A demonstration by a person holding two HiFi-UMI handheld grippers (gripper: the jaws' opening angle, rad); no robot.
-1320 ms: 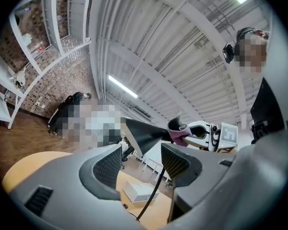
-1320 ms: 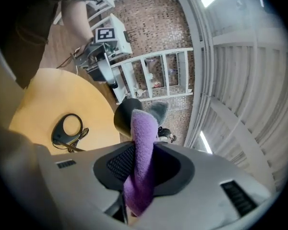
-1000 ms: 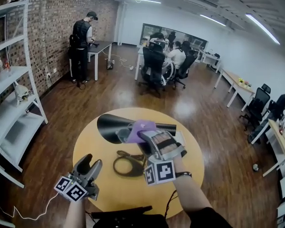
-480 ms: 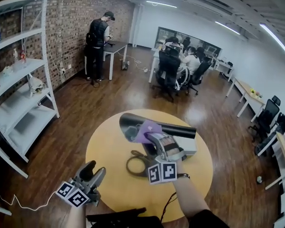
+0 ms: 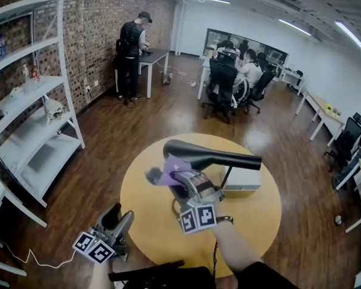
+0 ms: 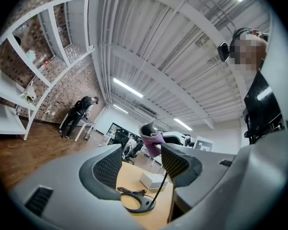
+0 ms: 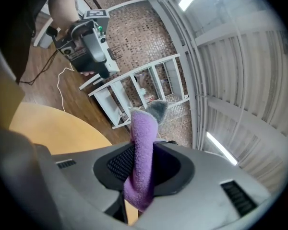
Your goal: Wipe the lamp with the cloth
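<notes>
In the head view, the black desk lamp with a long flat head point(image 5: 212, 155) stands on the round yellow wooden table point(image 5: 256, 221). Its head stretches from left to right above a white flat box point(image 5: 240, 182). The right gripper point(image 5: 175, 179) brings the purple cloth with a grey back point(image 5: 168, 170) to the left end of the head, and it seems to touch there. The left gripper point(image 5: 121, 214) hangs at the near left edge of the table, well apart from the lamp. In the left gripper view its jaws stand apart with nothing between them, and the ring base and thin stem show far behind. In the right gripper view the jaws are clenched on the cloth, which sticks out beyond the pads. I think a good wipe slides this free part along the head to the right with light pressure, because the stem looks easy to bend. There is open room over the table, but the box lies close under the head. The empty gripper could hold the base.
</notes>
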